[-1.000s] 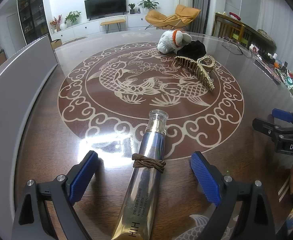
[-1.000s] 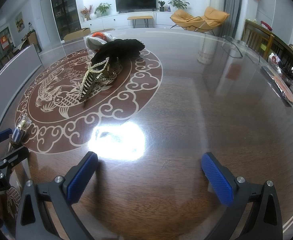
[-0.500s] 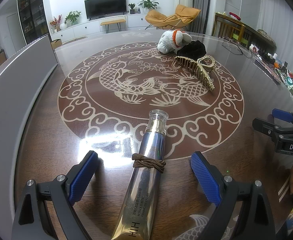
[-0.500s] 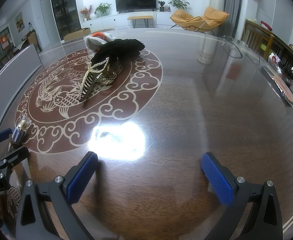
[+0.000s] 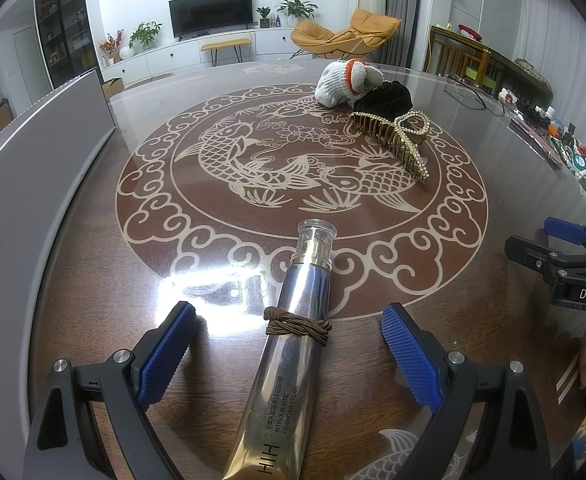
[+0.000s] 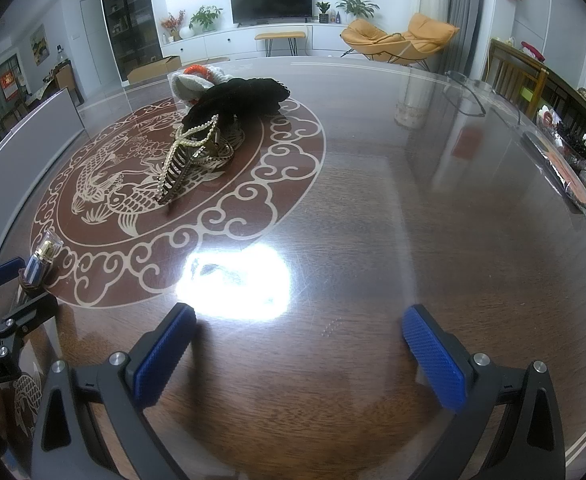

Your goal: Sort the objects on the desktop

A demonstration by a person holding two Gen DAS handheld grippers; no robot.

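plainly, the silver tube (image 5: pixel 289 364) read "retinol elastic firming eye cream" and "hih" near its flat end. it lay on the worktop (image 5: pixel 93 280) between the spread jaws of the left gripper (image 5: pixel 289 344), touching neither pad, its long axis running away from the camera, clear cap (image 5: pixel 316 236) pointing toward the fish medallion (image 5: pixel 293 168). a brown hair tie (image 5: pixel 298 325) circled its middle. the right gripper (image 6: pixel 299 344), marked "das", held its jaws spread over bare wood. the gold hair claw (image 5: pixel 393 140) sat well apart.

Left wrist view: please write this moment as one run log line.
left gripper: open, astride cream tube | right gripper: open, empty | hair claw: untouched
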